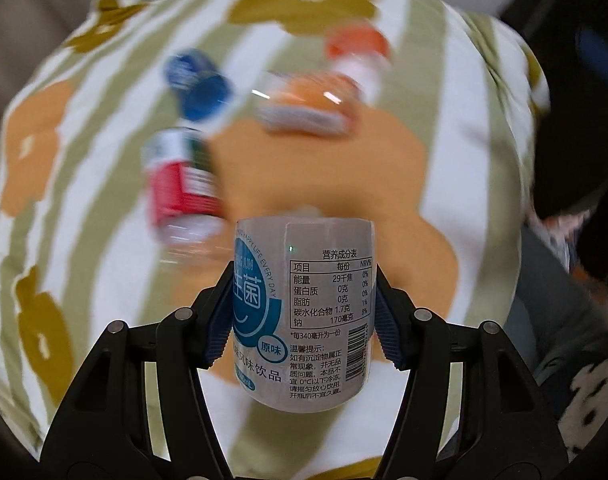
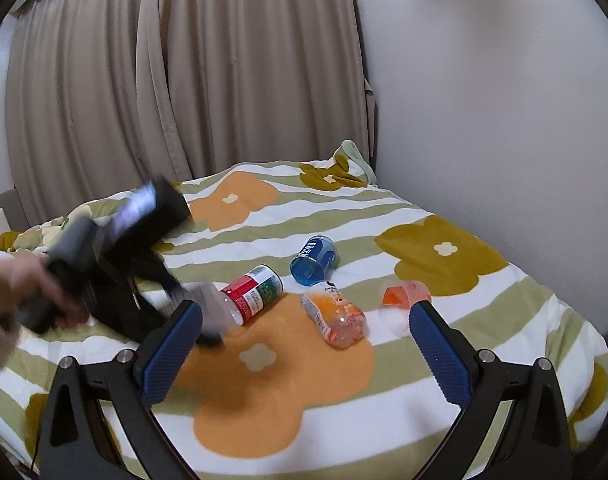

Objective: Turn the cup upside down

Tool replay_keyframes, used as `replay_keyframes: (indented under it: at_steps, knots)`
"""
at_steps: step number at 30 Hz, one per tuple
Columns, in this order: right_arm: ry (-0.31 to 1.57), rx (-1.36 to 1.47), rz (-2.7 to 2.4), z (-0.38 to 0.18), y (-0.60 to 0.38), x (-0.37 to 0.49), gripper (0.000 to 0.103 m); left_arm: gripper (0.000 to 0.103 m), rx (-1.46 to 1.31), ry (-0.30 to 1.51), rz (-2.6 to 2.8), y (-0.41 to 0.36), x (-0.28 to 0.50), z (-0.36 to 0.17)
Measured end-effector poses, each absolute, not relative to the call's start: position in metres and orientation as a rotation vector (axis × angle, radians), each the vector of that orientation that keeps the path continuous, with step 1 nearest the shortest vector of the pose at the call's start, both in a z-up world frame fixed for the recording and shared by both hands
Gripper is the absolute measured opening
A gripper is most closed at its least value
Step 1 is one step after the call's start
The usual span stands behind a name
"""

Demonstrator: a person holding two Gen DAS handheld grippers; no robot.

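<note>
Bedding fills both views: a quilt point(image 2: 384, 208) striped green and white with orange and olive flowers, backed by beige curtains point(image 2: 184, 80) and a pale wall point(image 2: 504, 80).

Left gripper point(image 1: 304, 316) is clamped on a clear cup with a white and blue printed label point(image 1: 304, 312); both blue-padded fingers point(image 1: 386, 320) press the cup's sides. The cup is lifted off the quilt, nutrition table facing the camera, its far end pointing away along the fingers. Which end is the mouth cannot be told. In the right wrist view this gripper appears blurred at left, gripped by a person's hand point(image 2: 16, 292), with the cup point(image 2: 214, 308) showing as a pale smear at its tip.

Right gripper point(image 2: 304, 344) stands wide apart and holds nothing, above the orange flower at the near part of the quilt.

Four containers lie on their sides ahead of the right gripper, well apart from its fingers:
- red, white and green labelled cup point(image 2: 254, 294), ahead and left, just beside the left gripper's tip;
- orange-printed clear cup point(image 2: 336, 314), straight ahead;
- blue cup point(image 2: 314, 260), farther ahead;
- clear cup with an orange base point(image 2: 400, 300), ahead and right, near the right finger's tip.
</note>
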State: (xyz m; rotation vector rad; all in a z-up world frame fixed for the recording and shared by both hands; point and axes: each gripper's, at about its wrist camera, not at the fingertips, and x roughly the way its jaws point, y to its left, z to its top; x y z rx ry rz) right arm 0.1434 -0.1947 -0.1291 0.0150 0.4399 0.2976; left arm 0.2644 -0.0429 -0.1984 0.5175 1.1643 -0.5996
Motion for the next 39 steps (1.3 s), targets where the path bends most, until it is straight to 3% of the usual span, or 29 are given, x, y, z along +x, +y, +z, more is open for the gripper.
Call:
replay_keyframes:
  at_steps: [12,13,16,17,23,27,33,39]
  knots:
    - [0.409,-0.027,0.257,-0.115,-0.209,0.114,0.103,0.060,0.531,1.218,-0.659,-0.085,0.251,-0.247]
    - [0.408,-0.026,0.254,-0.115,-0.211,0.114,0.103,0.065,0.534,1.217,-0.648,-0.085,0.251,-0.249]
    - [0.407,-0.024,0.249,-0.113,-0.216,0.112,0.103,0.099,0.544,1.195,-0.624,-0.086,0.248,-0.251]
    - [0.407,-0.023,0.249,-0.113,-0.217,0.111,0.103,0.103,0.538,1.182,-0.618,-0.085,0.247,-0.250]
    - [0.413,-0.036,0.276,-0.111,-0.222,0.111,0.103,0.103,0.505,1.123,-0.584,-0.080,0.240,-0.236]
    - [0.426,-0.190,0.398,-0.102,-0.219,0.122,0.103,0.103,0.425,1.083,-0.556,-0.064,0.231,-0.215]
    - [0.526,-0.663,0.681,-0.098,-0.174,0.149,0.103,0.103,0.270,1.022,-0.481,-0.019,0.198,-0.190]
    - [0.633,-1.146,0.943,-0.145,-0.092,0.171,0.103,0.103,0.170,0.929,-0.265,0.028,0.147,-0.176]
